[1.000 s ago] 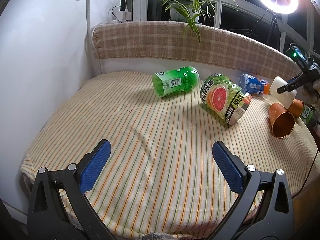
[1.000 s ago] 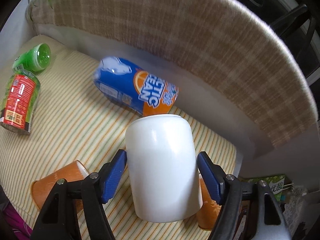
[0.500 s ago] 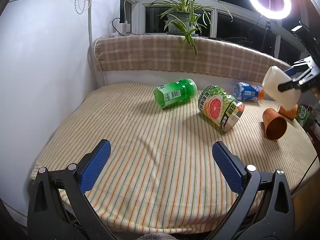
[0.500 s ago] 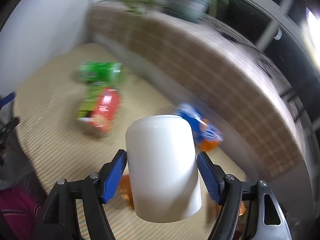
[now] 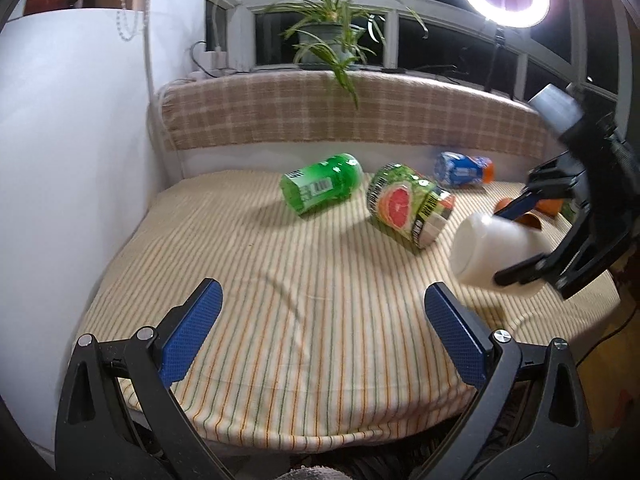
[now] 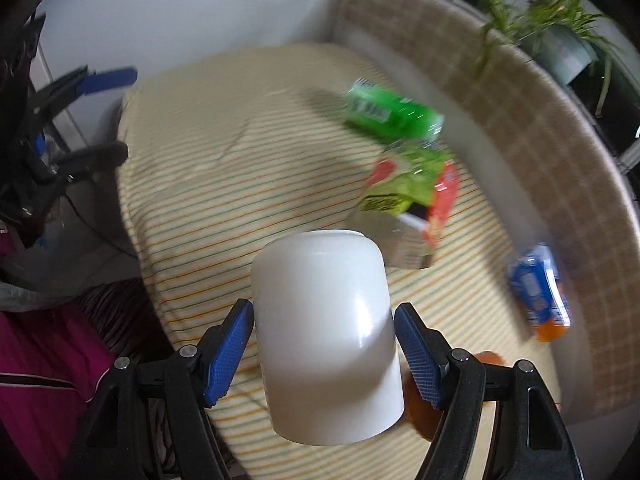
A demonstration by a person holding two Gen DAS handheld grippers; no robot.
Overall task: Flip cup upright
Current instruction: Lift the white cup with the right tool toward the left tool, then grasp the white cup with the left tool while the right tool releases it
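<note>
My right gripper is shut on a plain white cup and holds it in the air above the striped cushion. In the left wrist view the white cup lies tilted on its side in the right gripper, closed base toward the left, over the cushion's right part. My left gripper is open and empty, low over the cushion's front edge.
A green can, a grapefruit-print can and a blue-orange can lie on the cushion. Orange cups sit at the right, partly hidden behind my right gripper. A checked backrest and white wall bound the cushion.
My right gripper has lifted the white cup off the far right of the cushion and swung it left and forward, turning it onto its side. The left gripper has drawn back slightly.
</note>
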